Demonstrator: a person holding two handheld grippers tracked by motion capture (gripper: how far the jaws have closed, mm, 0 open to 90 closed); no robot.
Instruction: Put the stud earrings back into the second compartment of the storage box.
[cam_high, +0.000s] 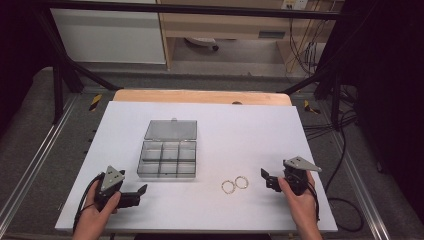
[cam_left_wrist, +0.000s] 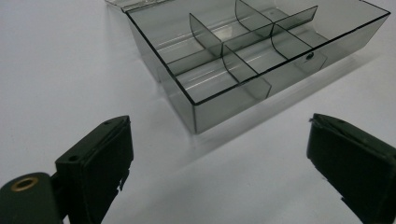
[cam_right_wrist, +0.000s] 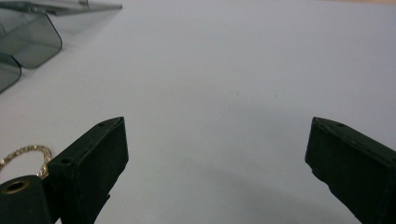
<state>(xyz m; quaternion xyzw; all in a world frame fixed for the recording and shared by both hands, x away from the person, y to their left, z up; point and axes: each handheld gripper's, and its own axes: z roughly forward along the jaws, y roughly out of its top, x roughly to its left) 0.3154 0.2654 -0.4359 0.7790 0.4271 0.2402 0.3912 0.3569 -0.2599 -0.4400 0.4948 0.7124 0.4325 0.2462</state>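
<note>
**Both grippers wide and empty, rings waiting beside the open box**

Hands at the bottom of the high view hold the left gripper (cam_high: 131, 196) and right gripper (cam_high: 270, 180), each with jaws spread wide and nothing between them. Filling the middle of the frame is the white table (cam_high: 250, 130). At its centre sits the smoky compartment box (cam_high: 167, 159), lid folded back, cells apparently empty. Lower right of centre lie two gold rings (cam_high: 234, 184), touching. Likely next: take one ring with the right gripper, approaching low and pinching its rim so the neighbour stays put
</note>
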